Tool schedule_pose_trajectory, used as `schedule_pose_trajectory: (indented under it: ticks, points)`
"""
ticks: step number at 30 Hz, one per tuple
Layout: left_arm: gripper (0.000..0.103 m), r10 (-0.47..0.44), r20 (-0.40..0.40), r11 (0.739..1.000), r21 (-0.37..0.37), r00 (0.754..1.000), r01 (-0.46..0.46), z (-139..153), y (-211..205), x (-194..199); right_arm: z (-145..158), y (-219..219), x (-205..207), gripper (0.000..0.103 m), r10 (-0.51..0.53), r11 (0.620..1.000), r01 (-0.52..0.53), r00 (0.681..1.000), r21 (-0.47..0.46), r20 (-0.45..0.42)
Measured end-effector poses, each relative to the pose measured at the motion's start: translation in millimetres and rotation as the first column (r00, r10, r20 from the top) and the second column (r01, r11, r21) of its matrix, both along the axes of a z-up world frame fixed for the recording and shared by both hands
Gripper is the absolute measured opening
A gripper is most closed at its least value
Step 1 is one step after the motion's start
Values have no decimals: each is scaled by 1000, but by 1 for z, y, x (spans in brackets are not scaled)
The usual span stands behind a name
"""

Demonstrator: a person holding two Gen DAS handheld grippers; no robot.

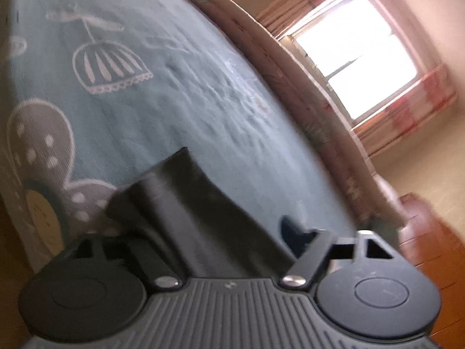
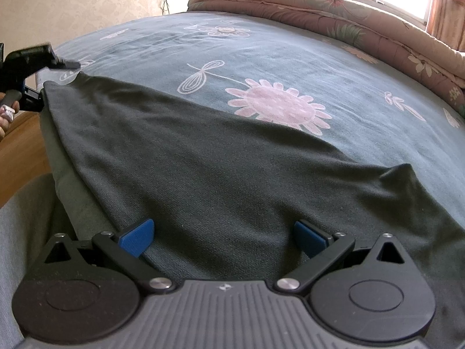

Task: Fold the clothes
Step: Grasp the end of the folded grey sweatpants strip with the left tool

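Bed w/ teal floral sheet (image 2: 290, 67): dark garment (image 2: 203, 168) near edge, quilt (image 2: 363, 23) at back.

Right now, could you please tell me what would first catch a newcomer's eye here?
The dark garment spread across the near edge of the teal flowered bedspread, with the right gripper open over it. Behind lie a rolled floral quilt and a bright window.
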State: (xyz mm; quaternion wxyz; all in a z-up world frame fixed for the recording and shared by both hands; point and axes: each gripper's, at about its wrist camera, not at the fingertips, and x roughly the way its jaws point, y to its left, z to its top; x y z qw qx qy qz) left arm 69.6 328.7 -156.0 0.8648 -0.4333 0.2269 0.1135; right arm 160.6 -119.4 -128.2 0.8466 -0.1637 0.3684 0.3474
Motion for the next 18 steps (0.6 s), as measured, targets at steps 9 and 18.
schedule_pose_trajectory:
  ticks: [9,18]
  points:
    - [4,38,-136,997,71,990,-28,8,-1,2,-1,-1,0,103,-10,1000,10,1000,14,7]
    - [4,-144,-110,949,266,983,169,48,-20,-16,35,20,17,103,-28,942,98,976,321,-214]
